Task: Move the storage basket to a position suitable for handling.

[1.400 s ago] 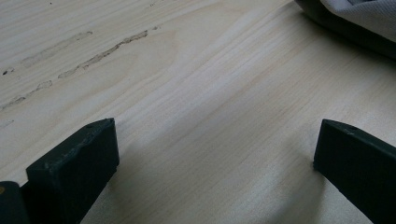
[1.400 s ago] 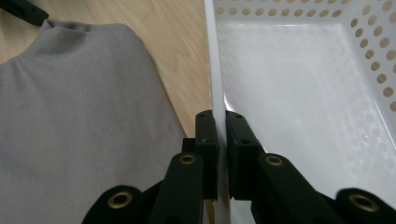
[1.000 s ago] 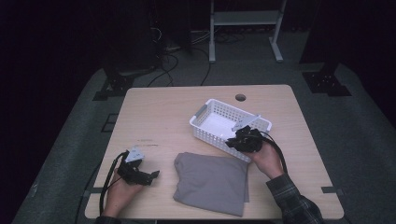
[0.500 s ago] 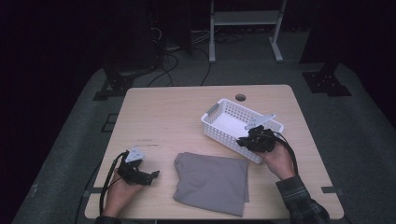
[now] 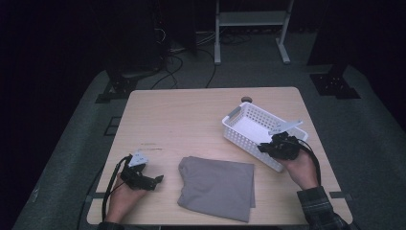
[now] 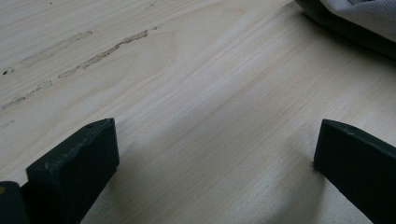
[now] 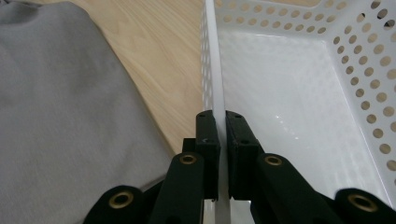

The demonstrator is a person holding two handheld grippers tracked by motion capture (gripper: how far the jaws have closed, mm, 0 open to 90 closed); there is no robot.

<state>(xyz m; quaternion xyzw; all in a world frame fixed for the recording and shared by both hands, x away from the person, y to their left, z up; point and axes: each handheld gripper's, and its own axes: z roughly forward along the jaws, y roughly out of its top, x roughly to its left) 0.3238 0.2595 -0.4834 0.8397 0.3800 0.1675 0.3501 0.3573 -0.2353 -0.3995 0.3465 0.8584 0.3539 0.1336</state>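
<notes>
The white basket (image 5: 256, 134) sits on the pale wooden worktop (image 5: 191, 120), toward its right side, with its long side turned at an angle to the worktop's edge. The right claw (image 5: 268, 147) is pinching the basket's near wall — in the right gripper view the two black jaws stand pressed together on the thin white rim (image 7: 216, 112), one jaw inside the basket and one outside. The basket's walls are dotted with round holes, and nothing lies in the part of its floor that shows.

Just in front of the basket, on the side toward the person, lies a folded grey cloth (image 5: 218, 187); its far right corner comes near the basket's near wall. In the right gripper view the cloth (image 7: 60, 116) spreads out beside the basket's outer wall, with a strip of bare wood between them.

The left claw (image 5: 155, 179) lies well apart from the basket, beyond the cloth — low over the worktop, jaws spread wide with nothing between them. In the left gripper view bare wood (image 6: 210, 102) shows between the jaws.
</notes>
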